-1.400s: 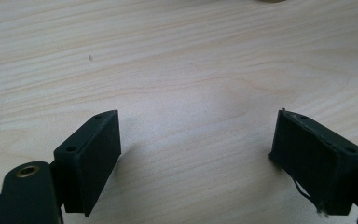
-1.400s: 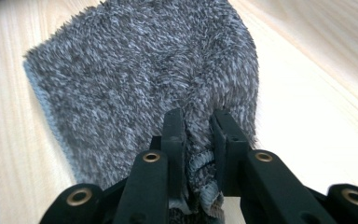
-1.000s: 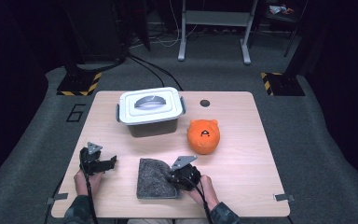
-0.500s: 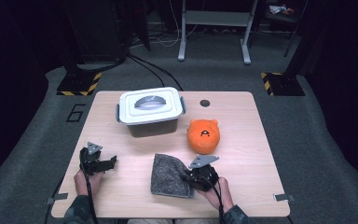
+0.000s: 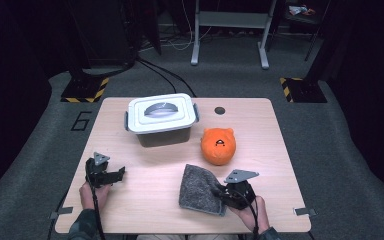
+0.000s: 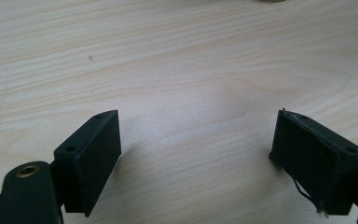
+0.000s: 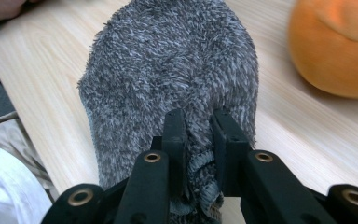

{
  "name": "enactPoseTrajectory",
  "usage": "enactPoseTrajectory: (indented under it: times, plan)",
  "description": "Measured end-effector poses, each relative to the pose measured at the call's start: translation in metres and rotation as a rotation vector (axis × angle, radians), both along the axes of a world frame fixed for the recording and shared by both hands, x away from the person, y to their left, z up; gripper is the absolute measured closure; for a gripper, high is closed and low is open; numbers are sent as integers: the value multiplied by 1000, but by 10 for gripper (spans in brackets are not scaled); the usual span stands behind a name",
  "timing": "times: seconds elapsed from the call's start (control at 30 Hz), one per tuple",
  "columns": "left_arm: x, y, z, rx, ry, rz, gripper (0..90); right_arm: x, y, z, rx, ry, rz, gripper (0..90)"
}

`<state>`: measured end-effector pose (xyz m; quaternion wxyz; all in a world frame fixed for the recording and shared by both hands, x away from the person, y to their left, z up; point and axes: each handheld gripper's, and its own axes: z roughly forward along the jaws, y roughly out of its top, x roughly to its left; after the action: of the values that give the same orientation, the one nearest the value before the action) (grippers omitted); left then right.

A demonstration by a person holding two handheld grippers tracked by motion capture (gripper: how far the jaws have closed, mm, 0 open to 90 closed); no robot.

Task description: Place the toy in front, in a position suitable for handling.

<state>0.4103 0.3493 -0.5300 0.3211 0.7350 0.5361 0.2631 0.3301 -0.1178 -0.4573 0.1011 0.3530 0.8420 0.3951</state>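
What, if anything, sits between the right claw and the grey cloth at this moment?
Nothing visible. The right claw is shut on the near edge of the grey cloth, pile bunched between its jaws. The orange plush toy sits apart, beyond the cloth.

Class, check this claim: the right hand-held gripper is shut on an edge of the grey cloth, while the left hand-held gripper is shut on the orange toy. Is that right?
Not quite. The left hand-held gripper is open over bare table, as the left gripper view shows. The right hand-held gripper is indeed shut on the grey cloth; the orange toy sits free.
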Motion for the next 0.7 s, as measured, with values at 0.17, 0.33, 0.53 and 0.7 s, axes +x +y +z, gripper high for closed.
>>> enactPoseTrajectory:
  times: [0.17, 0.33, 0.53, 0.7]
  plan:
    - [0, 0, 0, 0, 0, 0, 154, -5, -23, 0, -4, 1, -52, 768]
    - [0, 0, 0, -1, 1, 1, 154, -12, -40, 0, -10, 6, -90, 767]
    - [0, 0, 0, 0, 1, 1, 154, -17, -59, -2, -19, 12, -134, 767]
    - [0, 0, 0, 1, 0, 1, 155, -22, -73, -2, -19, 16, -181, 766]
